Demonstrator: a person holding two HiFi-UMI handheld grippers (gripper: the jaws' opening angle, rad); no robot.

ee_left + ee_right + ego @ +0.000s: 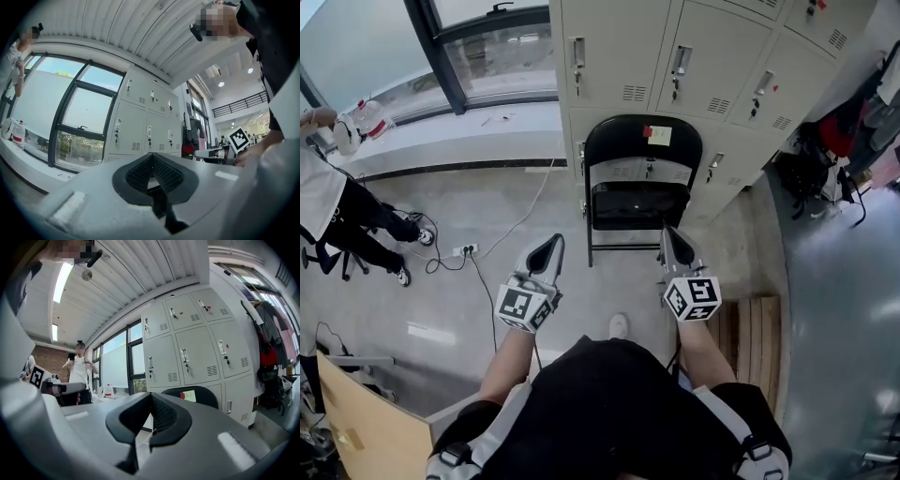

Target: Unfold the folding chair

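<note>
In the head view, a black folding chair with a thin metal frame (639,187) stands upright against a bank of pale grey metal lockers (712,66), its seat panel tipped up close to the frame below the rounded backrest. A yellow sticky note with a red tab (659,135) is on that backrest. The left gripper (555,242) and the right gripper (669,233) are held level in front of the chair, the right one's tip just before the seat's right edge and the left one apart from the frame. Both pairs of jaws are pressed together. A person in a white shirt and dark trousers (333,211) sits at the far left, near a white power strip (465,250) on the grey floor. In the left gripper view, the dark ribbed pads meet with nothing between them; beyond them are the lockers and a dark-framed window (70,117). In the right gripper view, the jaws are likewise closed and empty. The chair's backrest with its note shows just past them, in front of the lockers.
</note>
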